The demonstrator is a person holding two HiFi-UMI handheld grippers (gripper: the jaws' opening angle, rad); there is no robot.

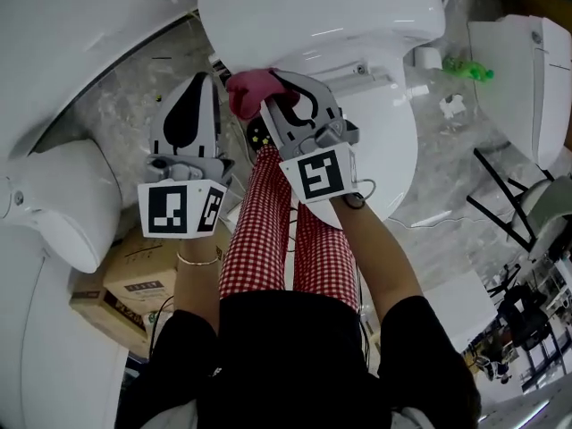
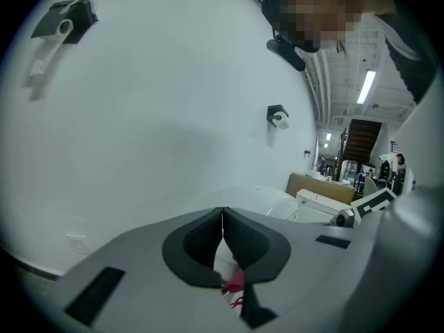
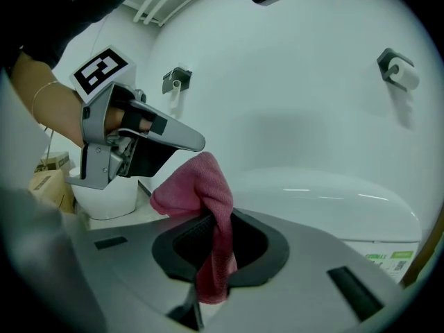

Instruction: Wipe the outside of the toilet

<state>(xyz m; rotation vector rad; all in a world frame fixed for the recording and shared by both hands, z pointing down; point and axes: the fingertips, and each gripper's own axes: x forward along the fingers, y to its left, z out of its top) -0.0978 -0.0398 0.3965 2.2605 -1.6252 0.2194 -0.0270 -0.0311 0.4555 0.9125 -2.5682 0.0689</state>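
Pink cloth point(image 3: 208, 200) clamped in the right tool point(image 3: 211, 222) sits at the edge of the toilet point(image 1: 357, 16); left tool point(image 2: 222, 238) closed, empty.

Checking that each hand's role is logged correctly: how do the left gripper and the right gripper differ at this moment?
The right gripper is shut on a pink cloth; the left gripper has its jaws together with nothing between them. In the head view the right gripper overlaps the white toilet, with the cloth at its edge, while the left gripper lies beside it over the marbled floor. Both are grey, carry a marker cube and point the same way.
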